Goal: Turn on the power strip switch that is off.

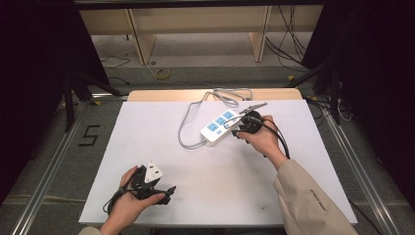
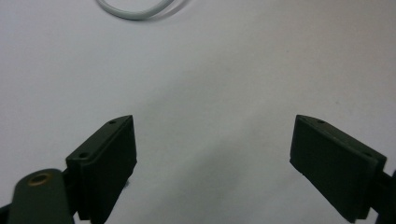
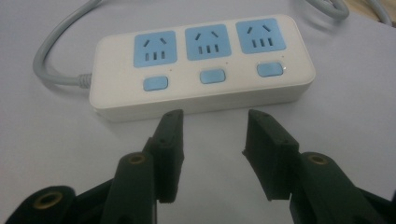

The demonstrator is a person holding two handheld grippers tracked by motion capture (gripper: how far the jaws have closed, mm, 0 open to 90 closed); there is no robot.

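Left gripper (image 1: pixel 164 192) near the front edge of the white table (image 1: pixel 147 147), jaws spread wide on nothing, bare surface ahead. Mid-table mostly free. Right gripper (image 3: pixel 212 140) parted partway, nothing between the jaws, just short of the power strip (image 3: pixel 201 65)'s long side. Strip right of centre, grey cord (image 1: pixel 183 128) looping toward the far edge.

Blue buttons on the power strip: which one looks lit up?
The button farthest from the cord end of the power strip looks brighter; the other two look duller.
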